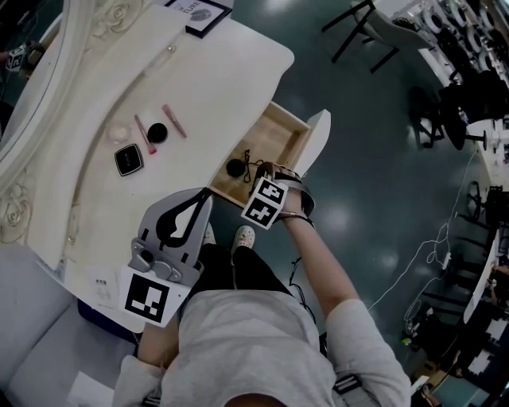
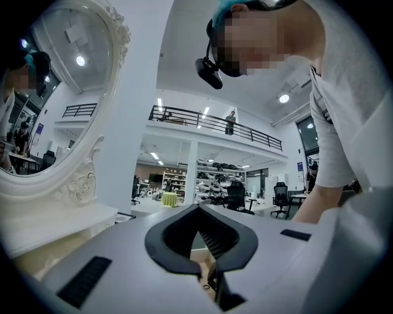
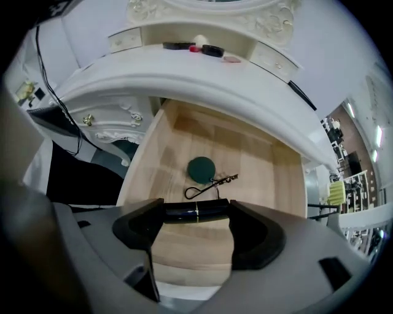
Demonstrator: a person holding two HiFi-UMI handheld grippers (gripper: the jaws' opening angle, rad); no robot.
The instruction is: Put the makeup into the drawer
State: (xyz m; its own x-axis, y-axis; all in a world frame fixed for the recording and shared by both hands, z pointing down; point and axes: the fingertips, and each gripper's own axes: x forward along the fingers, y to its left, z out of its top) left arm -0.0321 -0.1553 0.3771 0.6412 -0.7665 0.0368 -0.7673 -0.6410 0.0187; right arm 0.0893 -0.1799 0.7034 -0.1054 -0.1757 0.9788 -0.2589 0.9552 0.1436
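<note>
My right gripper (image 3: 195, 211) hovers over the open wooden drawer (image 3: 258, 153), shut on a dark slim makeup tube (image 3: 190, 212) that lies crosswise between its jaws. In the head view this right gripper (image 1: 262, 173) hangs above the drawer (image 1: 274, 131). Inside the drawer lie a dark round compact (image 3: 201, 168) and a thin black wire-like tool (image 3: 212, 183). My left gripper (image 1: 204, 197) stays at the table's front edge, left of the drawer, jaws together and empty. On the tabletop remain a black square compact (image 1: 128, 159), a round black pot (image 1: 157, 133) and two pink sticks (image 1: 174, 121).
An ornate white mirror frame (image 1: 48, 103) lines the table's left side. A framed card (image 1: 199, 12) stands at the far end. The white drawer front (image 1: 316, 143) juts out over the dark floor. The person's feet (image 1: 243, 236) are below the drawer.
</note>
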